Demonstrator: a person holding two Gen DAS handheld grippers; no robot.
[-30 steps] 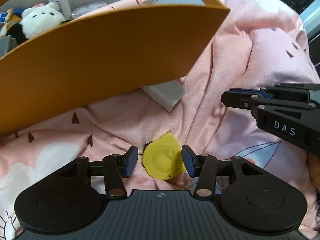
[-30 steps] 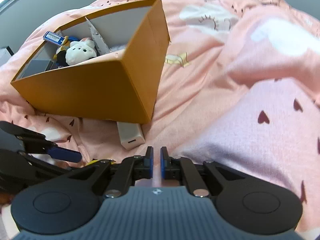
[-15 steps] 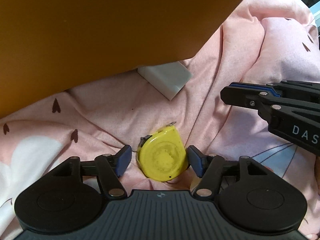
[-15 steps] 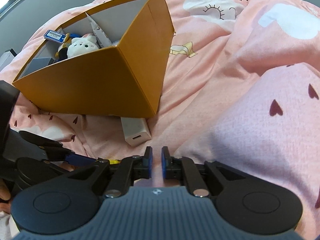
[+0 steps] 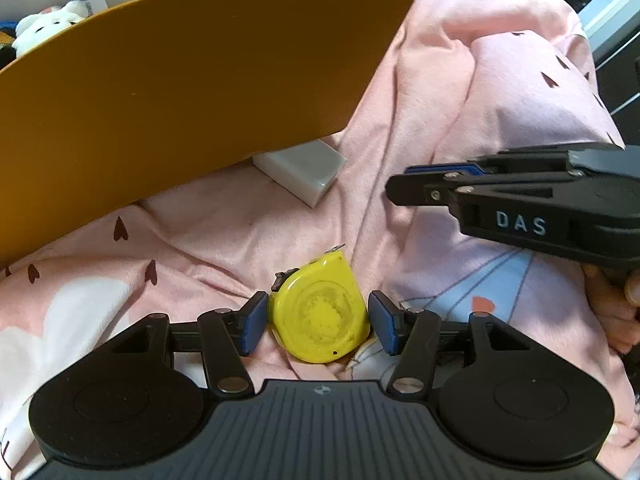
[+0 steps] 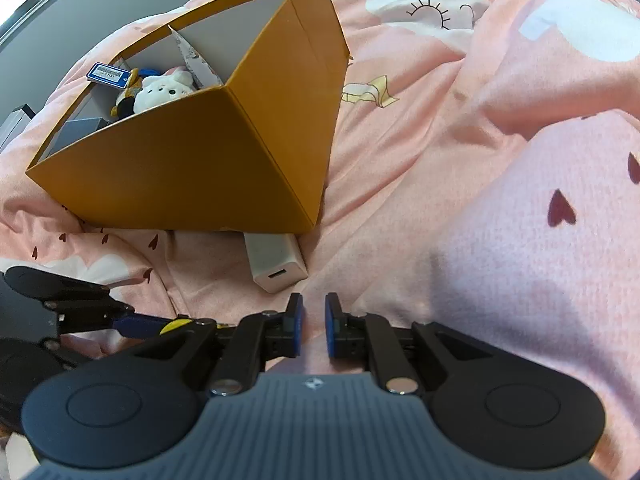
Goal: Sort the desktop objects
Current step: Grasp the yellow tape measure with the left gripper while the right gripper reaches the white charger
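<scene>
Over on the left, the orange box (image 5: 168, 92) sits on the pink bed cover (image 5: 224, 232) with a plush toy (image 6: 164, 90) already inside, a white charger block (image 5: 304, 168) poking out at its near right corner. Centre stage, the left gripper (image 5: 318, 322) is spread wide around the yellow tape measure (image 5: 320, 320), left pad about touching, right pad just clear. If it closes off-centre, the rounded case could squirt out across the soft, rumpled cover; at right, the right gripper (image 6: 313, 330) hovers empty, fingers narrowly parted, near enough to bump the lift.
</scene>
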